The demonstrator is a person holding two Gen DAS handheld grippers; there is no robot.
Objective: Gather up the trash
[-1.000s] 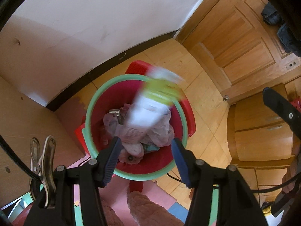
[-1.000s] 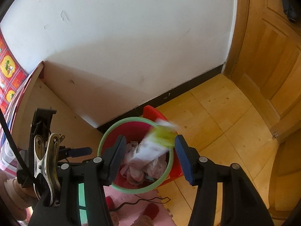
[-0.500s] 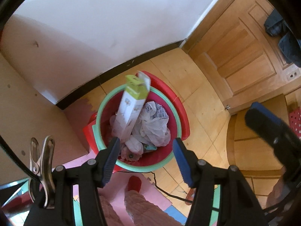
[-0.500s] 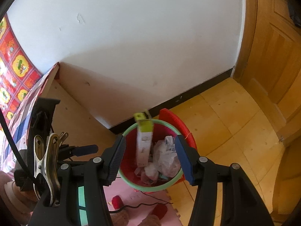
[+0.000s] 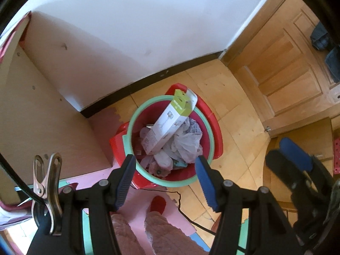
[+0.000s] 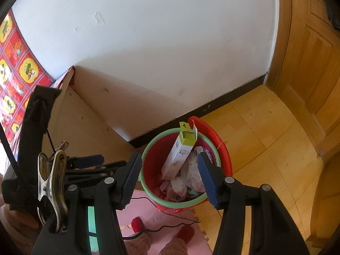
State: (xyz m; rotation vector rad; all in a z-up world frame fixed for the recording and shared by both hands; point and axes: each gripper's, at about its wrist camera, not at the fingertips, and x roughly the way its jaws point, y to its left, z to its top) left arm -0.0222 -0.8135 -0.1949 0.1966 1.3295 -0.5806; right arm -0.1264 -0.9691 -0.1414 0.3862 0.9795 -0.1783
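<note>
Since the red bin [image 5: 209,146] is heaped with crumpled bags [image 5: 187,142], your carton [image 5: 170,125] leans on its green rim [image 5: 136,119] and may tip out; both left gripper [image 5: 164,177] and right gripper [image 6: 169,175] are released, empty.

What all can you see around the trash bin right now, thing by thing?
bin: one, red with a green rim, on the floor by the wall.
carton: one, white with a lime-green top, leaning in the bin, top end poking over the far rim.
plastic bags: several, whitish and crumpled, inside the bin.
floor mat: pink foam, in front of the bin.
cable: one, black, trailing across the mat.
door: one, wooden, right of the wall.
cabinet side: one, light wood, left of the bin.
patterned cloth: red and yellow, far left in the right wrist view.
left tool: open, empty, above the bin.
right tool: open, empty, above the bin.
</note>
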